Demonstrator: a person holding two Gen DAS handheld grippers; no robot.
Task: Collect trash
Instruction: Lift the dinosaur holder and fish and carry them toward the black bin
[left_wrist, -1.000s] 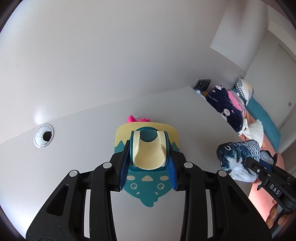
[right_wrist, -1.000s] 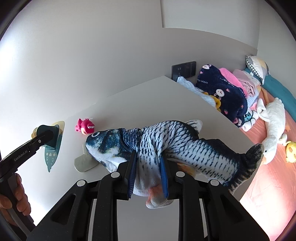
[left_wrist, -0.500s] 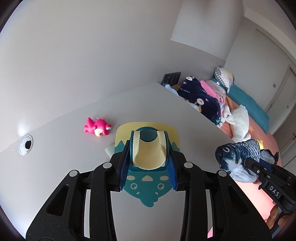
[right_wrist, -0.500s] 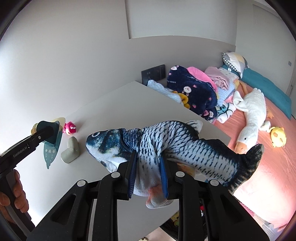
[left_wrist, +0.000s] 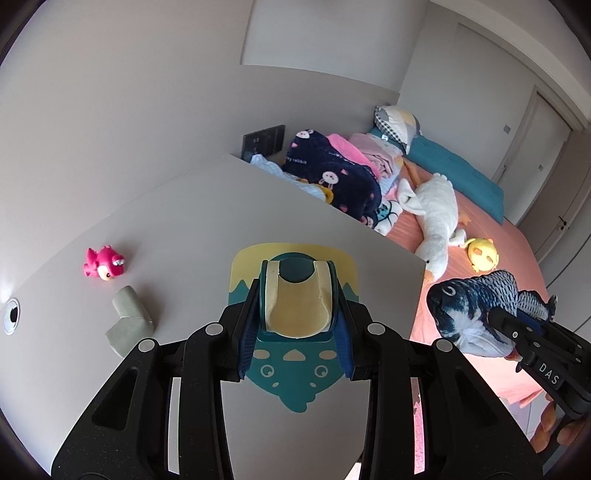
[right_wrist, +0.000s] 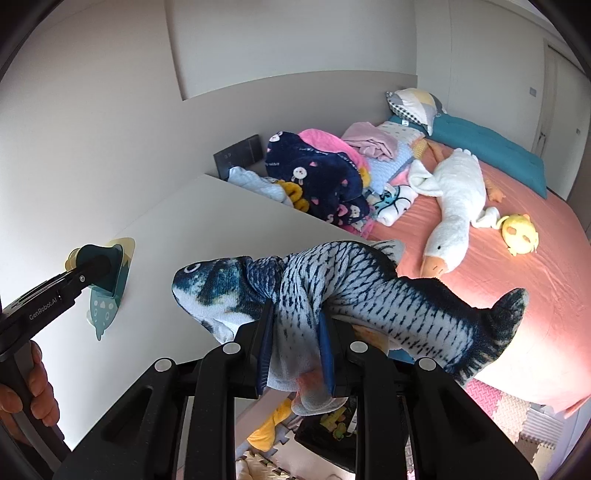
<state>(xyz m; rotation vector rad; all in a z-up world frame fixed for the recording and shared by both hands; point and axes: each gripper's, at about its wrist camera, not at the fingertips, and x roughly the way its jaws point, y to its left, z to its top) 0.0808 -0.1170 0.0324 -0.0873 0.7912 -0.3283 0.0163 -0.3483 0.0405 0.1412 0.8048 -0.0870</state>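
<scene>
My left gripper (left_wrist: 295, 325) is shut on a teal and yellow toy with a cartoon face (left_wrist: 293, 373) and holds it above the white table (left_wrist: 207, 221). The same toy shows at the left of the right wrist view (right_wrist: 107, 280). My right gripper (right_wrist: 295, 332) is shut on a blue-grey plush fish (right_wrist: 354, 291), held in the air past the table's right edge; the fish also shows in the left wrist view (left_wrist: 476, 310). A pink toy monster (left_wrist: 103, 262) and a grey-green foam piece (left_wrist: 127, 319) lie on the table at the left.
A bed with a salmon sheet (right_wrist: 524, 295) lies to the right, with a white plush goose (right_wrist: 454, 206), a yellow plush (right_wrist: 519, 230), folded blankets (right_wrist: 317, 177) and a pillow (right_wrist: 413, 105). A cable hole (left_wrist: 11, 317) sits at the table's left. Toys lie on the floor (right_wrist: 332, 421).
Both grippers have swung to the right with their toys still held. The bed has come into fuller view, and the pink monster and foam piece have shifted to the left.
</scene>
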